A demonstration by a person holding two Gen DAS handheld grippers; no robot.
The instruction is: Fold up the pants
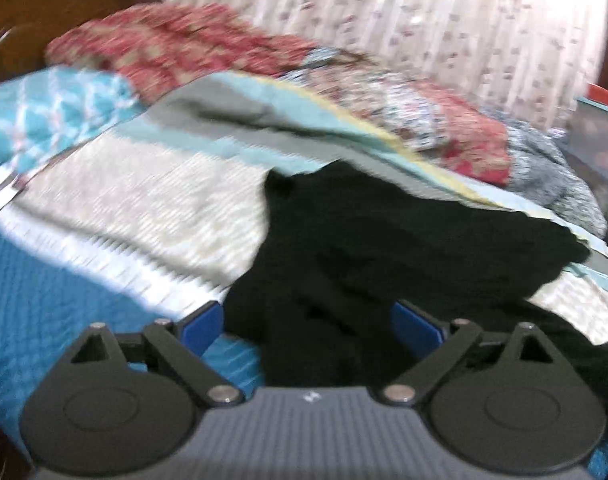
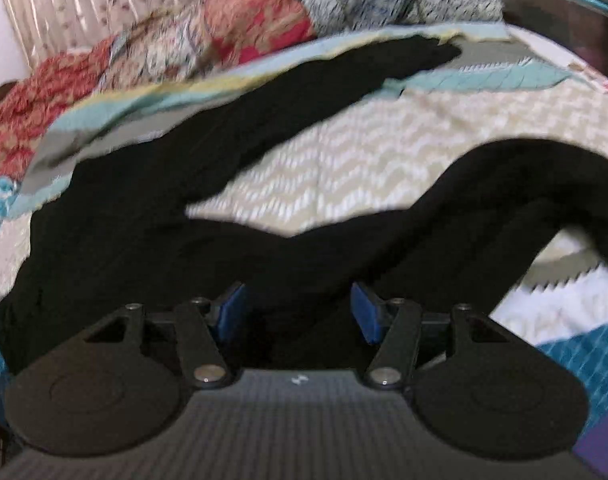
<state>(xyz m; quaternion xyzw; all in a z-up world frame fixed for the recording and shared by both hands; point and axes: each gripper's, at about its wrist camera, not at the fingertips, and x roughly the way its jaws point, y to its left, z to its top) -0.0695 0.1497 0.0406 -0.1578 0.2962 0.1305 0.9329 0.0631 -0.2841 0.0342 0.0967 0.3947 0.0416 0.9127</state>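
Black pants (image 2: 152, 216) lie spread on a patterned bedspread (image 2: 384, 152). In the right wrist view one leg runs up to the far right and the other curves off to the right. My right gripper (image 2: 300, 312) is open, its blue pads on either side of the black cloth near the crotch. In the left wrist view the pants (image 1: 384, 248) lie bunched ahead. My left gripper (image 1: 308, 324) is open, low over the near edge of the cloth. Both views are blurred by motion.
Red floral and grey patterned cloths (image 1: 224, 48) are piled along the bed's far side, also in the right wrist view (image 2: 256, 20). A pale flowered curtain (image 1: 424, 20) hangs behind. A dark box (image 1: 600, 140) stands at the far right.
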